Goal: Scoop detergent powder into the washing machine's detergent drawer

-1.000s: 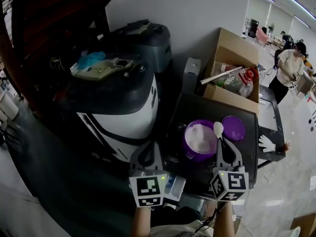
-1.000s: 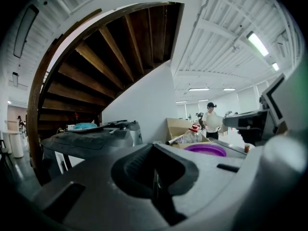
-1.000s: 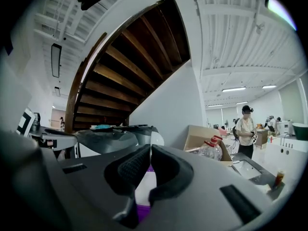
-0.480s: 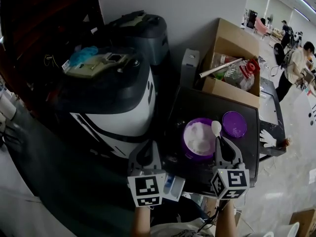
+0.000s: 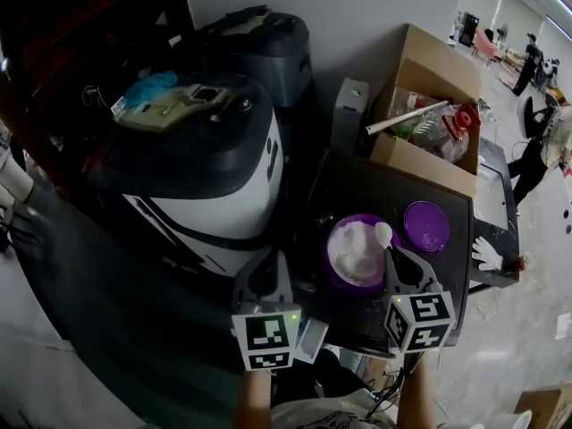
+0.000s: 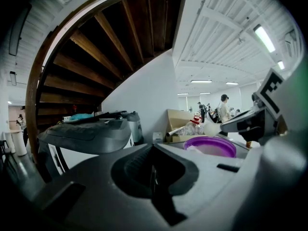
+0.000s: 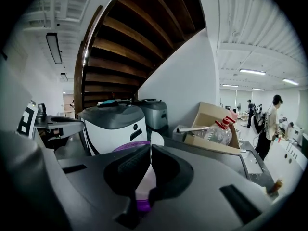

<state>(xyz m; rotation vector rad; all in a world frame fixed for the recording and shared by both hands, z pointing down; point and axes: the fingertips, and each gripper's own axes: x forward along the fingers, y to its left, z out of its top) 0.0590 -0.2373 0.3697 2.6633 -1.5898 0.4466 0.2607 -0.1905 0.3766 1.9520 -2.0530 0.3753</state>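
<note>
The left claw [image 5: 266,266] is the near one, on the left of the purple tub [image 5: 332,277]. Its two jaws are pressed together with nothing between them. It is not touching the tub.

The right claw [image 5: 391,252] is at the near right side of the tub. Its jaws are squeezed tight on the handle of a white spoon [image 5: 382,233]. The round end of the spoon pokes out past the jaws, over the right edge of the tub. I cannot tell if there is powder in the spoon.

The tub is open and full of white powder [image 5: 353,248]. It sits on a dark desk [image 5: 357,186]. Just right of the tub, a little farther back, the purple lid [image 5: 426,226] lies flat on the desk. Well to the right of the tub, at the desk's edge, is a small white hand shape [image 5: 484,256].

To the left of the tub stands the washing machine [image 5: 214,186]. It is white with a dark top. Its powder drawer cannot be made out.

Behind the tub, past the far edge of the desk, is a brown cardboard box [image 5: 420,155] with a clear bottle [image 5: 429,119] in it. Farther back and left of the tub is a grey machine [image 5: 264,47] by the wall. Far off to the right of the tub, a person [image 7: 269,124] stands in the room.
</note>
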